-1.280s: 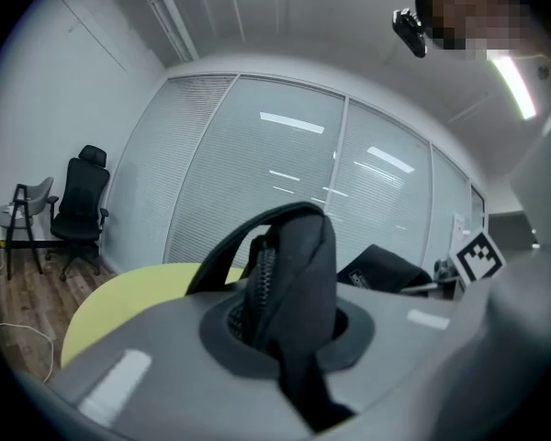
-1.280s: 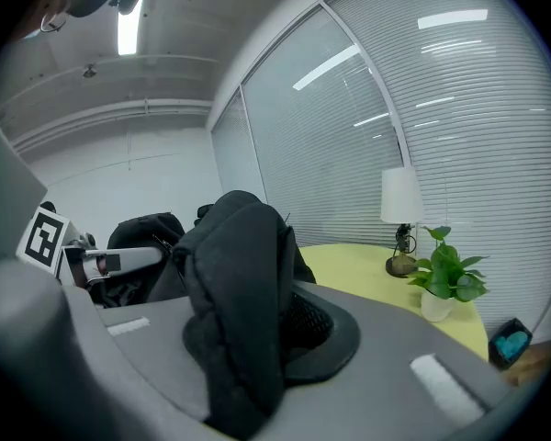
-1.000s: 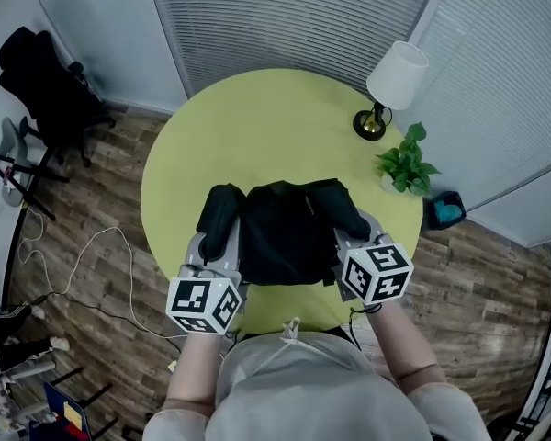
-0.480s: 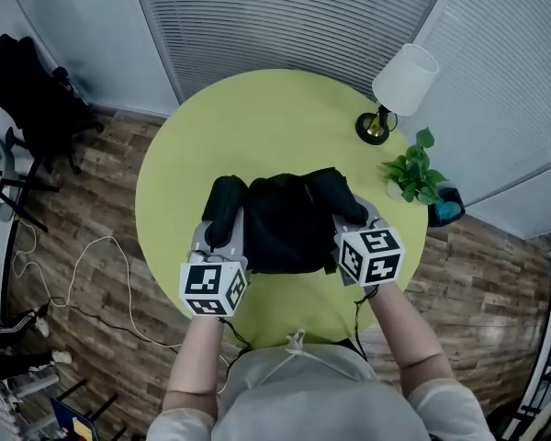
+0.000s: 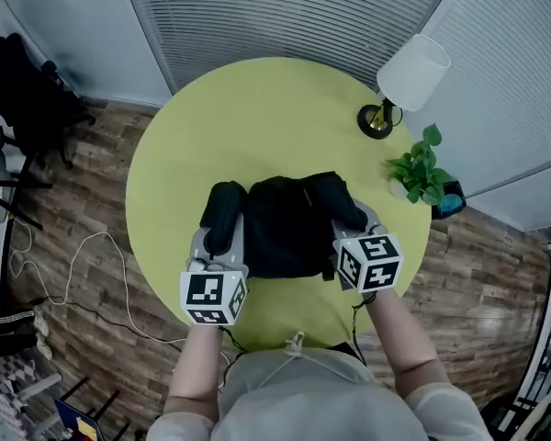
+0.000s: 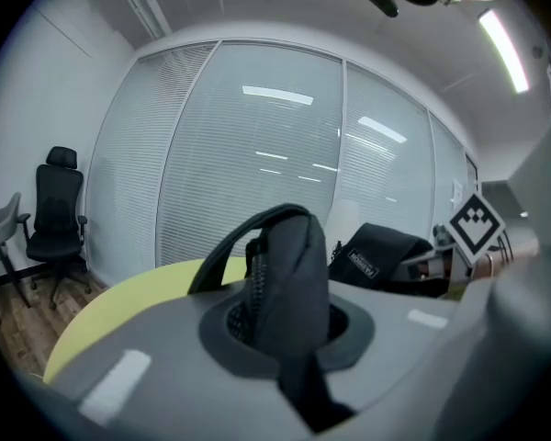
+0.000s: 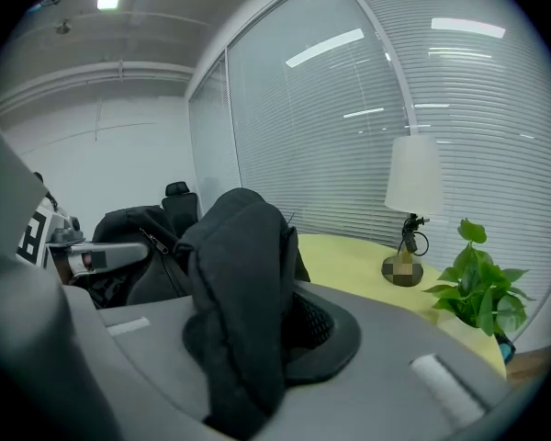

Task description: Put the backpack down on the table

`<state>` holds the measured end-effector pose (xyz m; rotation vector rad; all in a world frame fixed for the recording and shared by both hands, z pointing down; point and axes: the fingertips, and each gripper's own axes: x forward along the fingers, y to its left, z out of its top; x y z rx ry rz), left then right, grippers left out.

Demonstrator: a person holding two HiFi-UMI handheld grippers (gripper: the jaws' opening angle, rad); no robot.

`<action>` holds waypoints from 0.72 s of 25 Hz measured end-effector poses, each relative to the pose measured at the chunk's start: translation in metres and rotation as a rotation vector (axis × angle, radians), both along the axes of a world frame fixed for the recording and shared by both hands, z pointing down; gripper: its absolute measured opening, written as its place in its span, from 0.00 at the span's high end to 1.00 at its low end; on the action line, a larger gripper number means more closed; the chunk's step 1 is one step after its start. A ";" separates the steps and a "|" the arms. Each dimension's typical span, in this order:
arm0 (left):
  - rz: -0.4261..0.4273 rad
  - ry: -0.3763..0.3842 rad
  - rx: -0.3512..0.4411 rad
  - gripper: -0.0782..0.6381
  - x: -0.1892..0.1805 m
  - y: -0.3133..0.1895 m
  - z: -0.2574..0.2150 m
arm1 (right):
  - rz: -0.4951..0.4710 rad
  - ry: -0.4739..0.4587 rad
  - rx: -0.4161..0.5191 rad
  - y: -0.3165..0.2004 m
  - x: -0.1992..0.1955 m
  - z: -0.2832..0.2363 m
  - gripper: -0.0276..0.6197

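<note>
A black backpack (image 5: 289, 223) hangs low over the near half of the round yellow-green table (image 5: 257, 118), spread between two hand-held grippers. No view shows whether its base rests on the tabletop. At the table's near left, the left gripper (image 5: 222, 246) has its jaws clamped tight on a zippered fold of the bag. At the near right, the right gripper (image 5: 356, 230) pinches a thick fold of the same black fabric. A white-shaded lamp (image 5: 413, 72) stands at the table's far right edge. A potted plant (image 5: 421, 175) sits on the right rim. A black office chair (image 5: 28, 90) stands on the wooden floor (image 5: 101, 182) off the table's far left.
</note>
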<state>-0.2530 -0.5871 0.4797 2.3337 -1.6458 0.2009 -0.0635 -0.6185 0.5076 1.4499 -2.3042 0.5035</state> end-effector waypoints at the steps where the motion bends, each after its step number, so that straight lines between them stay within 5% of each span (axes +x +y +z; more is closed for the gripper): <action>1: 0.001 -0.003 0.004 0.85 0.000 -0.001 0.000 | -0.002 0.000 -0.003 -0.001 0.000 0.001 0.91; 18: -0.039 -0.075 0.009 0.82 -0.005 0.007 0.035 | 0.053 0.045 -0.002 0.013 0.013 0.032 0.87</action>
